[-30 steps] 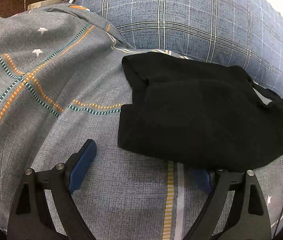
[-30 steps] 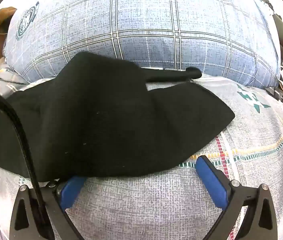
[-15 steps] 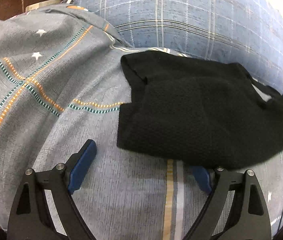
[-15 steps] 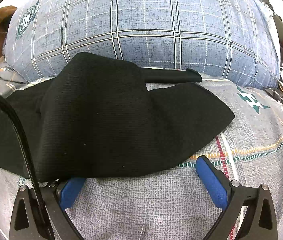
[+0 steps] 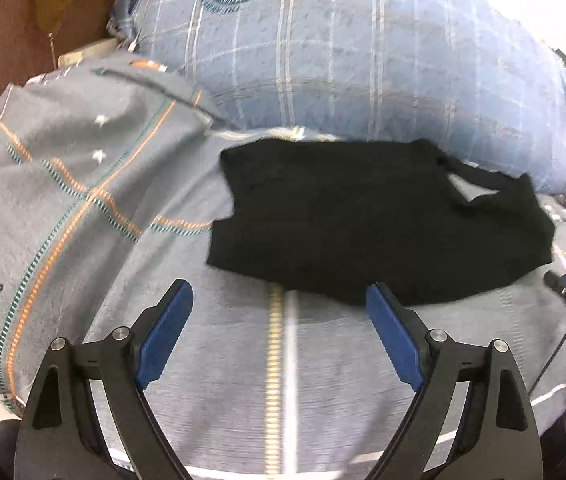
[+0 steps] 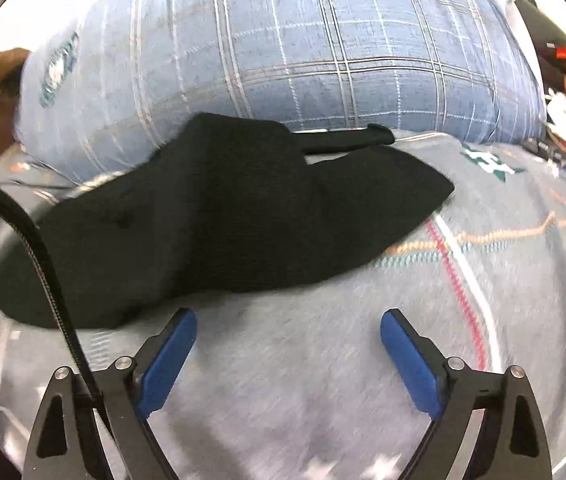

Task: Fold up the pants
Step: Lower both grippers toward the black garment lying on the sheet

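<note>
Left wrist view: left gripper (image 5: 279,300) at frame bottom, jaws wide, nothing between them; right pad tip overlaps the near hem of the black pants (image 5: 383,224) in the picture, contact not certain. Pants lie folded mid-frame on the grey patterned bedsheet (image 5: 83,200), far edge against the blue plaid pillow (image 5: 363,60).

Right wrist view: right gripper (image 6: 289,330) low in frame, jaws closing from wide, only sheet between them; pants (image 6: 223,208) centre-left, clear of the pads.

Judgement: fold looks nearly finished. For any last fold, pinch only the near hem layers, not the sheet, and lift both corners evenly.
</note>
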Motion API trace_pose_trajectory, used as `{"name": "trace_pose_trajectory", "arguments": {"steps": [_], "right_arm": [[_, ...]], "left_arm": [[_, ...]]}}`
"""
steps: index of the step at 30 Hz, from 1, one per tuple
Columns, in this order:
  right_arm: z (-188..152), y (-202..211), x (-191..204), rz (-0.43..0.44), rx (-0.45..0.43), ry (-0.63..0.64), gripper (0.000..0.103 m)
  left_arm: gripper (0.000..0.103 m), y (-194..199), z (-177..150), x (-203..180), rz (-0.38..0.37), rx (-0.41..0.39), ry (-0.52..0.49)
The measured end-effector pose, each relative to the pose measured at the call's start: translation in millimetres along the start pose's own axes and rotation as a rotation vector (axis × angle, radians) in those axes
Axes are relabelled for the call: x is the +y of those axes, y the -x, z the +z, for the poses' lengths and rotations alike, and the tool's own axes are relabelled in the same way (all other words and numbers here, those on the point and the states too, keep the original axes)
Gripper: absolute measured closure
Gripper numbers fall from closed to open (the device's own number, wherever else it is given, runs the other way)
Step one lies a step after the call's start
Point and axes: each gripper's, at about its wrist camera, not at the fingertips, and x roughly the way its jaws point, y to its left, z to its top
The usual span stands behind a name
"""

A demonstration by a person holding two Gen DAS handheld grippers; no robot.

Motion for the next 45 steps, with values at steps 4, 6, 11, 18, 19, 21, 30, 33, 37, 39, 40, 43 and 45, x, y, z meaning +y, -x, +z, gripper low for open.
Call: {"name": "trace_pose_trajectory", "arguments": {"steps": [4,6,11,18,19,21,30,33,37,39,40,43,45], "right_arm": [[-5.9,21.5,22.3,0.044,-0.044,0.064,0.011],[-2.6,32.4,32.4,0.069,-0.079,0.089,0.011],[7.3,34.8,42.1,0.100,-0.060,0.116,0.011],[13.8,33.7,39.4,0.180,-0.058,0.058,0.011],[12.5,35.5,40.3,0.184,-0.053,0.056,0.011],[10.4,35.5,44.2,0.178,-0.048,0.065,0.011],[8.6,32.8,39.6,0.173,-0.025,0.046,0.011],[6.3,29.2,36.8,0.171,-0.019,0.050,0.011],[4.0,25.7,34.7,0.170,-0.017,0.048,0.011],[3.3,22.8,31.4,0.167,-0.011,0.044,0.011],[3.1,21.3,29.7,0.165,-0.009,0.043,0.011],[2.4,16.4,22.0,0.154,0.000,0.039,0.011],[1.4,12.3,14.5,0.142,0.007,0.029,0.011]], "left_arm": [[0.014,5.3,7.4,-12.2,-0.012,-0.023,-0.012],[0.014,6.8,7.0,-16.3,-0.022,-0.021,-0.008],[0.014,6.5,9.9,-24.4,-0.048,-0.010,0.003],[0.014,8.1,11.5,-29.2,-0.051,-0.021,-0.002],[0.014,8.1,10.9,-29.6,-0.050,-0.022,-0.005],[0.014,5.9,9.8,-30.4,-0.046,-0.020,-0.002],[0.014,0.4,6.7,-23.8,-0.045,-0.013,0.005],[0.014,-2.3,5.2,-20.4,-0.046,-0.006,0.005],[0.014,-5.9,2.8,-14.4,-0.046,0.001,0.016],[0.014,-7.5,0.8,-8.8,-0.051,0.007,0.035],[0.014,-8.5,-0.5,-6.0,-0.053,0.009,0.044],[0.014,-12.6,-6.0,4.7,-0.065,0.018,0.084],[0.014,-16.9,-8.7,11.5,-0.073,0.027,0.111]]}}
